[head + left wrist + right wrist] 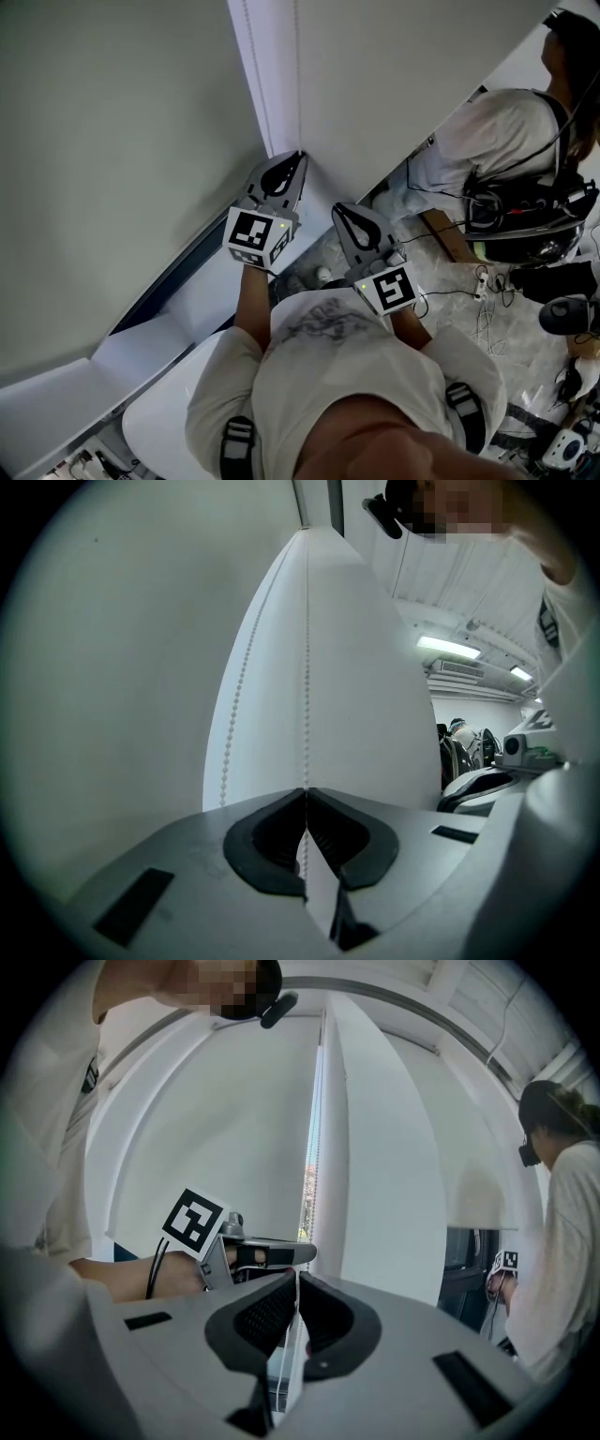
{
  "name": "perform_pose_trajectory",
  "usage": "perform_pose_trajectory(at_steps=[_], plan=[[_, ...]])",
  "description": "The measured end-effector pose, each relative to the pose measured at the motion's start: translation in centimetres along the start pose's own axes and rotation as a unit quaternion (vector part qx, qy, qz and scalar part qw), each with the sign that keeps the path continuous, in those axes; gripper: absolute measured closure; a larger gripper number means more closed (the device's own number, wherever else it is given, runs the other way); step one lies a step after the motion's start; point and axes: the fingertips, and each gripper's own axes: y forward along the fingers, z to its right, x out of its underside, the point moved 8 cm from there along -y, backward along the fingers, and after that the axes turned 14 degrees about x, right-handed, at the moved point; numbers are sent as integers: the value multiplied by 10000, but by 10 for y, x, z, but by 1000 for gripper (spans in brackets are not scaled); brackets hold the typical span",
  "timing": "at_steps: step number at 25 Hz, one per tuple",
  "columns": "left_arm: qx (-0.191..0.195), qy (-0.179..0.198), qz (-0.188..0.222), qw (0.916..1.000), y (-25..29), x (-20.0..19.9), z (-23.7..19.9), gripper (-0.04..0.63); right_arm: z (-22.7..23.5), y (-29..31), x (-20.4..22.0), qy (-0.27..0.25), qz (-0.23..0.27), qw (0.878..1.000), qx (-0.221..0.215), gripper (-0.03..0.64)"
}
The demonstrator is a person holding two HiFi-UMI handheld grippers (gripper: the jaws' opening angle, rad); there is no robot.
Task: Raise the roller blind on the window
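The white roller blind (394, 75) hangs down over the window, its bead chain (253, 47) running along its left edge. In the head view both grippers point level at that edge. My left gripper (292, 161) is the farther one, my right gripper (343, 212) sits just behind it. In the left gripper view the jaws are closed on one strand of the bead chain (307, 667), and the second strand (236, 696) hangs free to its left. In the right gripper view my right gripper (296, 1283) pinches a thin strand of the chain, with the left gripper (281, 1254) just beyond.
A grey wall (112, 141) stands left of the blind, with a white sill (178, 309) below it. Another person (511, 131) with a harness stands at the right. Cables and gear (487, 309) lie on the floor there.
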Motion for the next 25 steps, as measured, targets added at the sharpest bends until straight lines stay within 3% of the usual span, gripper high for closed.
perform_pose_trajectory(at_steps=[11,16,23,25], plan=[[-6,-185,6,9998,-21,-16,31,586,0,-10,-31,62,285,9988,-383,554],[-136,-251,-105,9995,-32,-11,36,586,0,-1,-39,102,169,9965,-812,554],[-230,-227,-284,9991,-42,-13,55,586,-3,6,-89,177,685,9897,-1242,548],[-254,-303,-279,9988,-41,-6,54,586,-4,13,-97,154,734,9873,-1401,514]])
